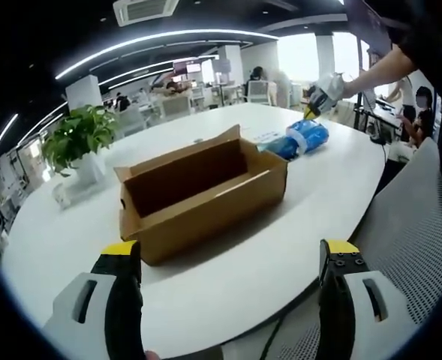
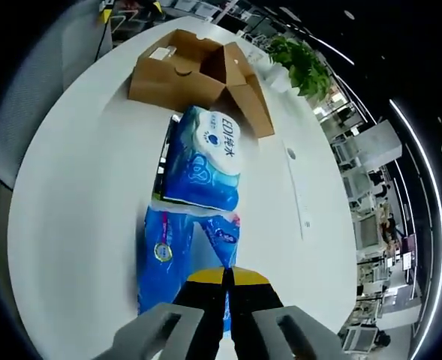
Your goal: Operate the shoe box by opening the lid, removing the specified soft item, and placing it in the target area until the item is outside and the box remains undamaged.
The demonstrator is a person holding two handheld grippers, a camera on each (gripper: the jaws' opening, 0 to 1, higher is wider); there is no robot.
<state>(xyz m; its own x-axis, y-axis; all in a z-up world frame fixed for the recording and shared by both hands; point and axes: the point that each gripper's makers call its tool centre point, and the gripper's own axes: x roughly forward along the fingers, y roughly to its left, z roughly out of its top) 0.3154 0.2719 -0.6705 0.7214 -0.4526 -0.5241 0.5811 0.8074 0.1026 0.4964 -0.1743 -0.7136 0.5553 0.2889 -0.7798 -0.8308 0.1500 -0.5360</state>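
Two grippers split work: right gripper (image 2: 227,276) jaws pressed together, pinching wrapper of blue tissue pack (image 2: 202,161) — pack already on white table (image 2: 78,195), beside open shoe box (image 1: 198,191). Left gripper (image 1: 228,262) jaws apart, empty, hovering near box — likely ready to steady it.

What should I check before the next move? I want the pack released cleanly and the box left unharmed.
1. Tissue pack outside the cardboard box: ok, it lies on the white table beside the box.
2. Box lid open: ok, flaps stand up and the inside shows no item.
3. Box undamaged: ok from these angles; the far side cannot be told.
4. Right gripper released: not ok, its jaws are closed on the pack's blue wrapper.
5. Left gripper free: ok, jaws apart, holding nothing.
6. Pack in the target area: cannot tell, no marking is visible.
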